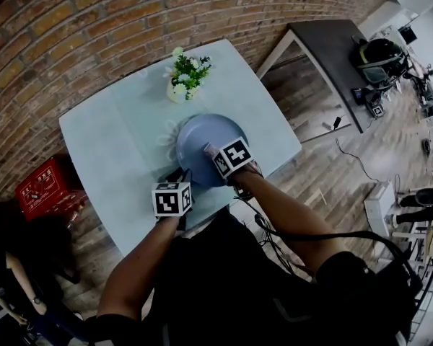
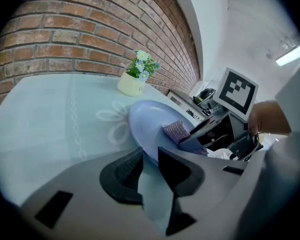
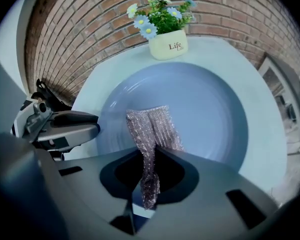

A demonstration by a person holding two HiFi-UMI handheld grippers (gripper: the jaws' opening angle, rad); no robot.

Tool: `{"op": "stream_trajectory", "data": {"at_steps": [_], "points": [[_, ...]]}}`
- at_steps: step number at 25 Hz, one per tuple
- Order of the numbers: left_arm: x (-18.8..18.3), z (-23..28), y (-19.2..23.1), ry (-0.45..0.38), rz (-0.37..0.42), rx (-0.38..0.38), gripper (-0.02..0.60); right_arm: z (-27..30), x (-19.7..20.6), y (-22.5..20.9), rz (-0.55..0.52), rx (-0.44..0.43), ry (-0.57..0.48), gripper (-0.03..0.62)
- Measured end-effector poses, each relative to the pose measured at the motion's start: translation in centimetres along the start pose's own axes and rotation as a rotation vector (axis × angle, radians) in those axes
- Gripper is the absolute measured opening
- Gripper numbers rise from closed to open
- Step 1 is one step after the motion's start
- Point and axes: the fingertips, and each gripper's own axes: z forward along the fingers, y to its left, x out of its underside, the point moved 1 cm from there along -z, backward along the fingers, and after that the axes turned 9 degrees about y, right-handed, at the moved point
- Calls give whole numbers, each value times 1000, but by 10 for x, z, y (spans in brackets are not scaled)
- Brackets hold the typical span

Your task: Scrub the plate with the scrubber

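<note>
Right claw pinches the scrubber, lengthwise toward the flowerpot, on the plate; left claw spread.

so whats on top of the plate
A sparkly scrubber lies on the blue plate, pinched in the right claw. Nothing else shows on it. The patch of plate under the scrubber is covered.
</note>
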Motion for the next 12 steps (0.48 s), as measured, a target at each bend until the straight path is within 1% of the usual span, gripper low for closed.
{"op": "stream_trajectory", "data": {"at_steps": [3, 7, 12], "points": [[0, -1, -1, -4, 10, 9, 91, 2, -1, 6, 11, -15, 15, 57], [0, -4, -1, -20, 11, 16, 91, 3, -3, 16, 54, -81, 39, 57], [-3, -8, -5, -45, 9, 39, 89, 8, -11, 38, 7, -119, 61, 57]]}}
